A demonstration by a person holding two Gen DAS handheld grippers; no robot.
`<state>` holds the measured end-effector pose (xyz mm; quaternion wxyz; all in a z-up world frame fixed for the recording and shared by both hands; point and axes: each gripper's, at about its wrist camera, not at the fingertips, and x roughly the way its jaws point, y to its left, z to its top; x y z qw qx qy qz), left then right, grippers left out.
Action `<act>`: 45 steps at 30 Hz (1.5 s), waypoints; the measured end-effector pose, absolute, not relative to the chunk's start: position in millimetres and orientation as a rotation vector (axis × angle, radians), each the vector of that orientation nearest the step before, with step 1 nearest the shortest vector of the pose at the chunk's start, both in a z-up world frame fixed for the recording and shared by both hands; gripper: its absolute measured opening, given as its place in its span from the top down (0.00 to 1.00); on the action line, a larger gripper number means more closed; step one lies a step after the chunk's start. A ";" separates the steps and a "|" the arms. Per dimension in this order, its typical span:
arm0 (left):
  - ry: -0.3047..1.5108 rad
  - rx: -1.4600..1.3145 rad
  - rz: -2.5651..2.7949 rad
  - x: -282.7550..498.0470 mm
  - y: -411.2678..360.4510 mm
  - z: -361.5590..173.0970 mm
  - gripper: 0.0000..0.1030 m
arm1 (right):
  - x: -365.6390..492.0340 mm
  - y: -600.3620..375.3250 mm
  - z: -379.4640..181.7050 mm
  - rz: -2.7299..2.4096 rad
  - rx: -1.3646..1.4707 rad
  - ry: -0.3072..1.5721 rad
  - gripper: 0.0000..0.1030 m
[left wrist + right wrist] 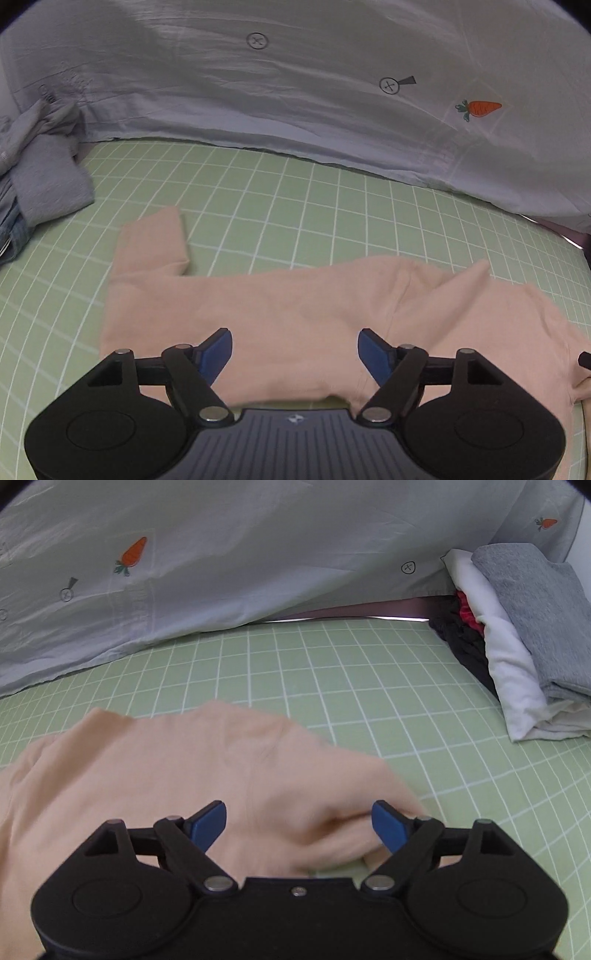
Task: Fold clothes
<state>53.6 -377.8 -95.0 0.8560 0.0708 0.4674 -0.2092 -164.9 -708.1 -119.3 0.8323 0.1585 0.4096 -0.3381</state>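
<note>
Peach T-shirt (295, 306) lies spread across the green checked bed sheet (295, 206), below the carrot-print duvet (295, 103); 1 short sleeve (151, 243) points away at its left end, and its right part is rumpled and blurred in the right wrist view. The left hand-held gripper (294, 350) hovers over the shirt's near edge with its blue pads spread apart and nothing between them. The right hand-held gripper (299, 823) is likewise spread wide, with a raised ridge of peach cloth (332, 819) between its pads, touching the right pad.

A stack of folded garments (517, 657) sits at the far right, a crumpled grey-blue pile (40, 166) at the far left.

Judging by this, a fold is being set up or smoothed. To do it well, pinch only the layers meant to move, take matching points along the near edge, lift both sides evenly, and flatten the bunched right part before creasing.
</note>
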 end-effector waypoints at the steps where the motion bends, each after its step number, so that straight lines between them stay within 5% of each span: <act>1: 0.985 0.166 -0.456 57.5 -385.9 -99.2 0.20 | -156.0 -717.4 -123.1 -0.731 0.336 0.875 0.16; 11: 1.001 0.340 -0.625 97.3 -467.2 -141.0 0.26 | -118.1 -750.9 -151.2 -0.690 0.274 0.912 0.16; 16: 0.992 0.321 -0.628 93.4 -467.2 -148.6 0.61 | -119.0 -752.1 -156.3 -0.647 0.312 0.913 0.39; 17: 0.985 0.314 -0.626 92.8 -465.2 -148.4 0.83 | -119.4 -751.9 -156.1 -0.636 0.326 0.906 0.43; 18: 0.987 0.303 -0.614 93.2 -462.6 -148.9 0.95 | -119.7 -751.7 -155.9 -0.625 0.340 0.899 0.55; 21: 0.982 0.216 -0.572 101.3 -451.9 -149.4 0.95 | -116.8 -751.2 -154.0 -0.605 0.379 0.872 0.90; 32: 0.956 0.135 -0.445 131.7 -433.0 -142.3 0.93 | -59.4 -743.3 -154.7 -0.597 0.300 0.853 0.92; 34: 0.942 0.134 -0.441 130.1 -432.1 -135.4 0.85 | -56.5 -744.9 -151.5 -0.583 0.307 0.852 0.87; 39: 0.856 0.093 -0.439 110.1 -418.1 -100.7 0.21 | -73.8 -743.7 -129.0 -0.573 0.323 0.801 0.37; 40: 0.833 0.068 -0.430 102.0 -411.2 -91.4 0.20 | -85.0 -741.3 -121.5 -0.584 0.329 0.782 0.26; 45: 0.803 -0.034 -0.411 44.8 -374.7 -57.0 0.09 | -156.9 -724.6 -99.2 -0.647 0.380 0.730 0.06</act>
